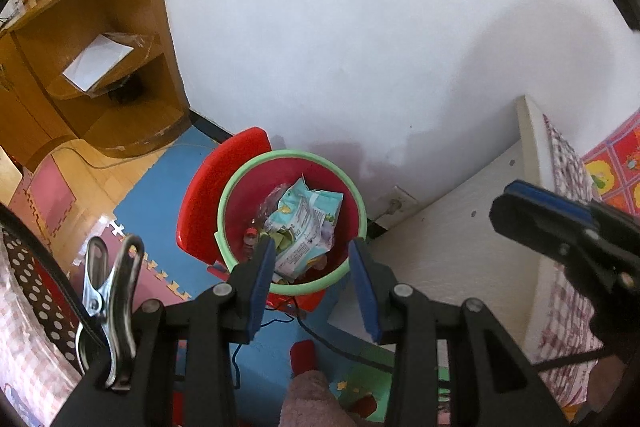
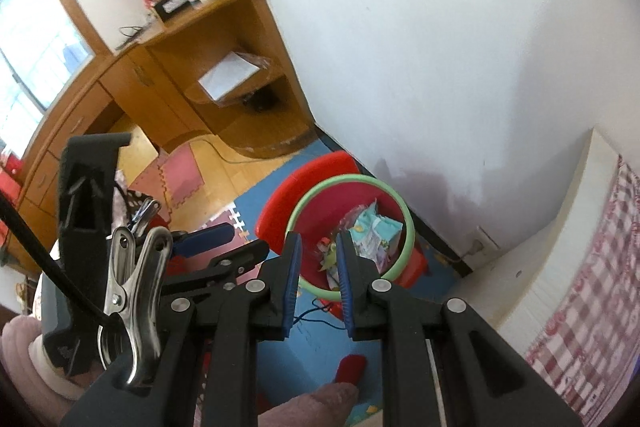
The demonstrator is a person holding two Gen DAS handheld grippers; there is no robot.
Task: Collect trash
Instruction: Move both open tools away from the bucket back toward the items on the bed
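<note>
In the corner where the white wall meets the blue floor mat (image 1: 160,187) stands a red bin (image 1: 294,187) with a pale green rim, a red chair (image 1: 208,195) just behind it on its left. Inside the bin lies the trash: a crumpled light-blue printed wrapper (image 1: 306,223) on top, leaning toward the right wall, with a clear plastic scrap behind it and small bits of green and red litter (image 1: 256,237) lower down on the left. The left gripper (image 1: 316,275) hangs above the bin's near rim, its jaws spread with nothing between them. The right gripper (image 2: 318,267) also hovers over the bin, jaws parted by a narrow gap and pinching nothing; in the left wrist view it shows at the right edge (image 1: 560,227). A white bed frame (image 1: 460,219) with a checked cover stands just right of the bin. On the left, a wooden shelf unit (image 1: 100,47) holds a white sheet of paper (image 1: 98,61) in an open compartment.
</note>
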